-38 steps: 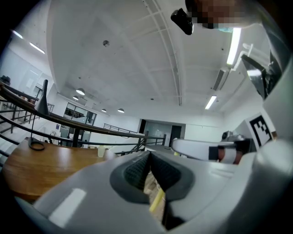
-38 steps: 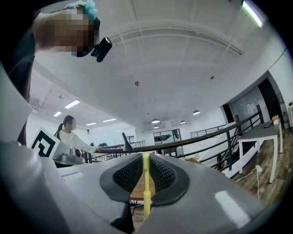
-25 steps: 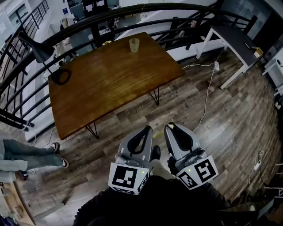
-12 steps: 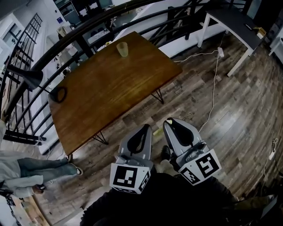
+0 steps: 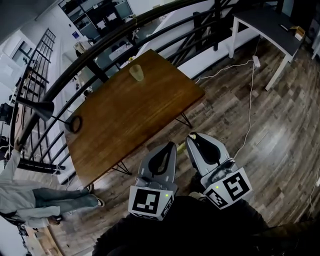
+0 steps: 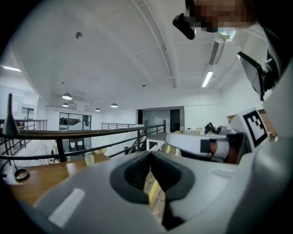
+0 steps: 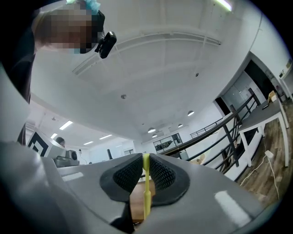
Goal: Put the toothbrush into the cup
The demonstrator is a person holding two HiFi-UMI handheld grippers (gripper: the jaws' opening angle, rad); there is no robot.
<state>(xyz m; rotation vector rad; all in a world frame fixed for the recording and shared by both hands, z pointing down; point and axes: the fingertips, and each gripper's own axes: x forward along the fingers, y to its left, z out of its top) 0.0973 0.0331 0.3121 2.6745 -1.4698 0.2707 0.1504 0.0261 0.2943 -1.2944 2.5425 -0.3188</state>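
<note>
With my right gripper (image 5: 193, 137) clamped on the yellow toothbrush (image 7: 145, 192) and my left gripper (image 5: 171, 146) closed on nothing, I'd approach the table (image 5: 120, 120) steadily, keeping the brush upright for the cup (image 5: 136, 72), well away at upper centre-left.

Open-plan office on an upper gallery level. We read this from the black railing (image 6: 82, 133) that edges the floor, with shelves (image 5: 97, 12) visible on the level beyond it; from the large wooden table (image 5: 135, 110) and the white desk (image 5: 260, 20) standing on plank flooring (image 5: 270, 130); from the power strip (image 5: 256, 61) with its cable trailing across the planks; and from the high white ceiling (image 6: 114, 55) carrying round lamps (image 6: 67, 96) and strip lights (image 6: 207, 79).
</note>
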